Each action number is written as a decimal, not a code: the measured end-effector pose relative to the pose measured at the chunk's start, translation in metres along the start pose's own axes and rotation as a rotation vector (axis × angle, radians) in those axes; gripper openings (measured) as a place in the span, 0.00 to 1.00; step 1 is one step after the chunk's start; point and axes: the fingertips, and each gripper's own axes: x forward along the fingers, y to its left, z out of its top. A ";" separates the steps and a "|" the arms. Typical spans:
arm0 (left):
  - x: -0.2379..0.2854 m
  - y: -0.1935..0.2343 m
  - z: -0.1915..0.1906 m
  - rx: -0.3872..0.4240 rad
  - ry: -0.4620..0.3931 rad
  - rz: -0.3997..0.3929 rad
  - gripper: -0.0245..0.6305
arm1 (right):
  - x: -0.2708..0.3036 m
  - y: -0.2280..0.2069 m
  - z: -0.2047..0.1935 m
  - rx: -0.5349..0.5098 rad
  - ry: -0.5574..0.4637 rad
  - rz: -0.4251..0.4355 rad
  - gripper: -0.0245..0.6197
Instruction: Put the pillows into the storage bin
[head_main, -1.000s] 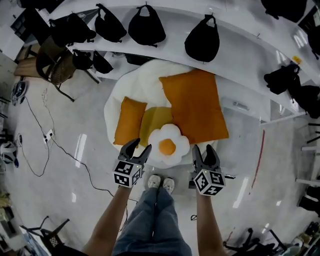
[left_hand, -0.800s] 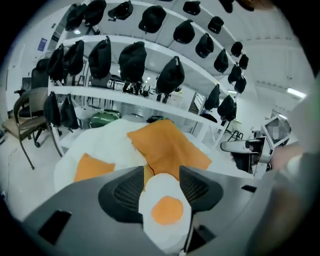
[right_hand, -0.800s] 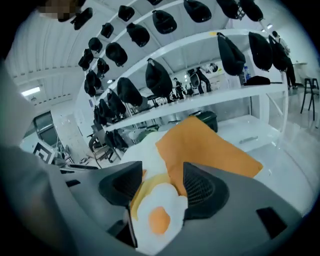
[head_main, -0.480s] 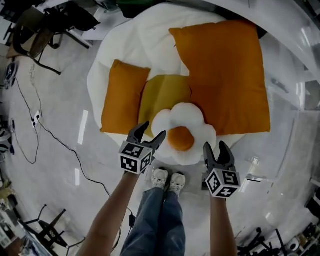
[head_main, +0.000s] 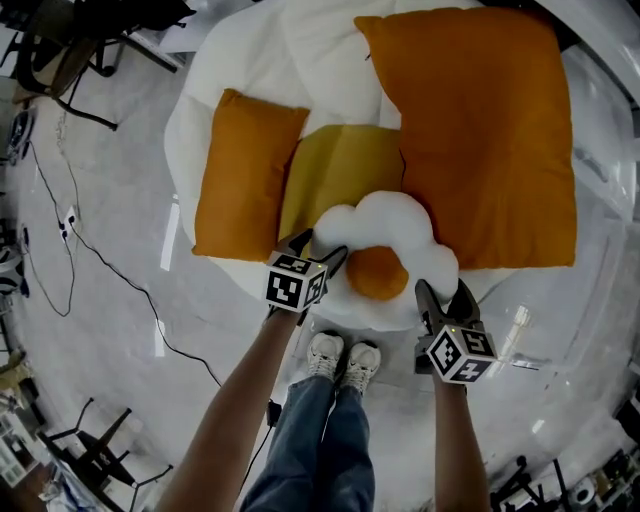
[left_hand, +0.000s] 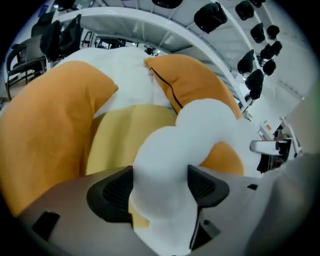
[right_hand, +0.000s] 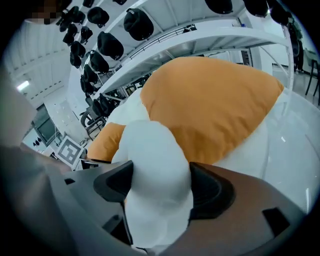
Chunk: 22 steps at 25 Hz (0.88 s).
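**Item 1: fried-egg pillow** (head_main: 385, 265). White scalloped rim, orange yolk in centre. Lies flat at near edge of the pile, over the yellow pillow (head_main: 340, 175) and overlapping a corner of the large orange pillow (head_main: 480, 130). It is topmost and closest to the person, so prob. the first pick.

**Item 2: L gripper** (head_main: 318, 252). At the pillow's left rim, angled down and fwd. Jaws spread wide and have just been opening. A white rim lobe fills the gap and touches both pads (left_hand: 112, 192). The lobe bulges and isn't creased, so no squeeze evident. Judged reason: opened wide to take in the thick soft edge before closing.

**Item 3: R gripper** (head_main: 445, 296). At the right rim w/ the same setup. Jaws wide and just been opening, white lobe btwn them, not clamped. A two-sided hold makes sense, since a floppy pillow held by one edge would droop.

**Item 4: small orange pillow** (head_main: 245, 175). Just left of the yellow one, untouched.

**Item 5: white cushion** (head_main: 250, 60). Big round base under all four pillows, resting on the floor (head_main: 110, 250).

**Item 6: storage bin**. Not in any view, so its location is unknown.

**Misc.** Person's shoes (head_main: 343, 358) just below the egg pillow. Cable (head_main: 100, 270) trails on the floor at left.

**Status.** Early: no pillow lifted. Next move needs both jaws to close together, seated deep on the lobes. A shallow bite on plush could slip.
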 end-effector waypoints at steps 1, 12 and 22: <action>0.006 0.001 -0.002 -0.014 0.011 -0.005 0.54 | 0.003 0.001 -0.003 -0.007 0.005 0.004 0.55; -0.010 -0.015 0.009 -0.019 0.034 -0.022 0.25 | -0.013 0.015 0.003 0.078 0.012 -0.012 0.32; -0.103 -0.087 0.068 0.087 -0.063 -0.076 0.23 | -0.117 0.037 0.057 0.147 -0.083 -0.054 0.30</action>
